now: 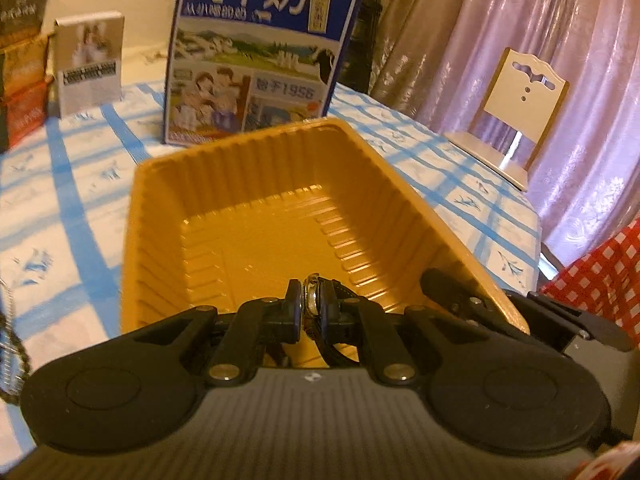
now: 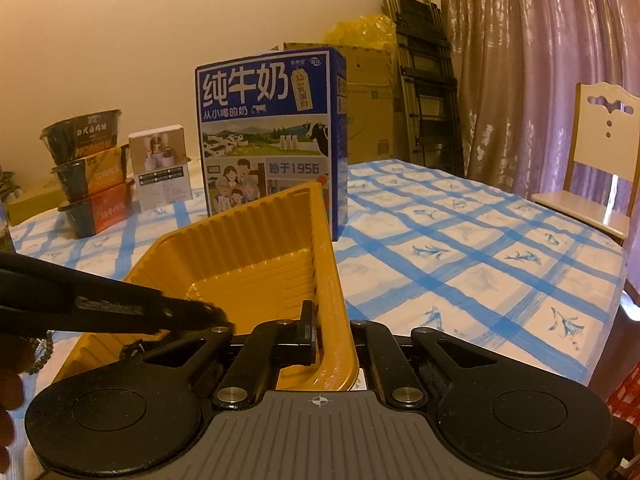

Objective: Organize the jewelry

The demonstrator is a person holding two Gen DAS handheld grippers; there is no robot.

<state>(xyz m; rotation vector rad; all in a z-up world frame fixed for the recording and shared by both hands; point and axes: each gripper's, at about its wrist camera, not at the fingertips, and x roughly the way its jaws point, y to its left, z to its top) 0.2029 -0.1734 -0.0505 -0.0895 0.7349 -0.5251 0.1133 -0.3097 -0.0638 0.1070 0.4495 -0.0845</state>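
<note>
1. Blue-checked tablecloth (image 1: 72,208) covers the table in the left wrist view, with a blue milk carton (image 1: 260,52) standing at twelve o'clock and pale curtains (image 1: 540,60) at two o'clock. Closer in lies a ribbed orange plastic tray (image 1: 160,240), rectangular and glossy. The left gripper (image 1: 310,308) hangs over the tray's near end, its jaws almost together and clamped on a watch (image 1: 311,296): the round metal case sits edge-on between the pads, and the dark strap droops beneath.

2. From the right wrist view the same carton (image 2: 268,128) stands at twelve o'clock, and stacked dark bowls (image 2: 88,172) show at ten o'clock. The right gripper (image 2: 320,332) is pinched shut on the tray's (image 2: 240,248) right-hand wall, which stands between its fingers; the tray looks tipped up on that side. The left gripper's (image 2: 208,316) black arm enters from nine o'clock, reaching over the tray's near left edge, but the watch cannot be made out here.
</note>
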